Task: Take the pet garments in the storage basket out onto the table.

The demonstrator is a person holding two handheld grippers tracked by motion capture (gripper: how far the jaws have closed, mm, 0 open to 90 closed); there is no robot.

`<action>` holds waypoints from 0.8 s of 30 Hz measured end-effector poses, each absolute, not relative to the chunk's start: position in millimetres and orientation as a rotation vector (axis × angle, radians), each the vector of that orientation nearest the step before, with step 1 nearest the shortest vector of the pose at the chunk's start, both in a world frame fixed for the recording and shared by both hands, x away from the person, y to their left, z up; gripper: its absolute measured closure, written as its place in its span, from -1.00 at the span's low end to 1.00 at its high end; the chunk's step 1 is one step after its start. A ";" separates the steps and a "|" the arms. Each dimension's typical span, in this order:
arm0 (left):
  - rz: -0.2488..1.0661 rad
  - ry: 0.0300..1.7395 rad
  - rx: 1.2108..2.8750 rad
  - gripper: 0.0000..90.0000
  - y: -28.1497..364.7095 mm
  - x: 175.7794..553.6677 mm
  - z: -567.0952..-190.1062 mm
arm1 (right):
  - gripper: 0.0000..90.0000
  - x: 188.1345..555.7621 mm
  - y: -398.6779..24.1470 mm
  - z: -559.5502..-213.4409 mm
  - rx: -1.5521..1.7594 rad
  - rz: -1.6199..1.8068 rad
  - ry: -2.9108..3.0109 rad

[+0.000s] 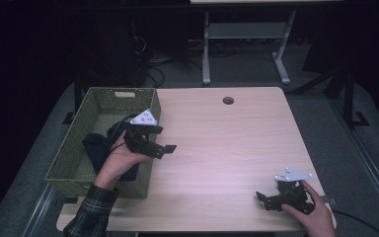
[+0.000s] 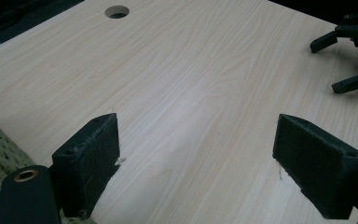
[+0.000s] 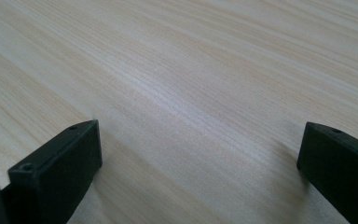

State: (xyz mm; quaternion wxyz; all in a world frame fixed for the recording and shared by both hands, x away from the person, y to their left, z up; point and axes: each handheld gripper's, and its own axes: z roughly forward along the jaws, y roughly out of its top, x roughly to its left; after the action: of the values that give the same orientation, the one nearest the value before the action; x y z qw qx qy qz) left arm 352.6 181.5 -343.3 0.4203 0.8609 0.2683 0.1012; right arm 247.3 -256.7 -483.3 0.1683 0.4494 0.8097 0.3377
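Hovering at the right rim of the woven basket (image 1: 74,148), the left gripper (image 1: 164,140) has its jaws spread wide and nothing between them. In the left gripper view its two black pads (image 2: 91,151) frame bare wood, with a corner of basket weave at the lower left. The dark cloth (image 1: 96,145) lies inside the basket, bunched on the floor toward the near right, partly under the left hand (image 1: 121,160). My read: the cloth is already where it belongs and the hand is clear of it, so the putting-away looks done, or close to it.

The right gripper (image 1: 264,199) sits low over the table (image 1: 227,148), far to the right of the basket and close to the near edge. Its jaws are spread too, empty; the right gripper view has wood grain running between the pads (image 3: 56,172).

Room for moving is generous. Everything to the right of the basket is open tabletop, apart from the round cable hole (image 1: 228,100) up near the far edge. Edges to mind: the basket's tall right wall sits just under the left wrist, so a drop of the hand could clip it. The right hand (image 1: 316,217) rests almost at the table's near right corner, with little margin behind it.
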 end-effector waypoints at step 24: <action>0.292 0.738 2.136 -0.69 216.3 353.2 -333.6 | -1.00 247.3 -256.7 -483.2 1.278 0.960 2.303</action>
State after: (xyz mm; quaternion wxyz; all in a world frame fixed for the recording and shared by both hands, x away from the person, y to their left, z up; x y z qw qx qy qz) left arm 353.2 216.3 -333.6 0.4183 0.8515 0.2941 0.1165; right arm 247.3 -256.7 -483.2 0.1684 0.4494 0.8097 0.3377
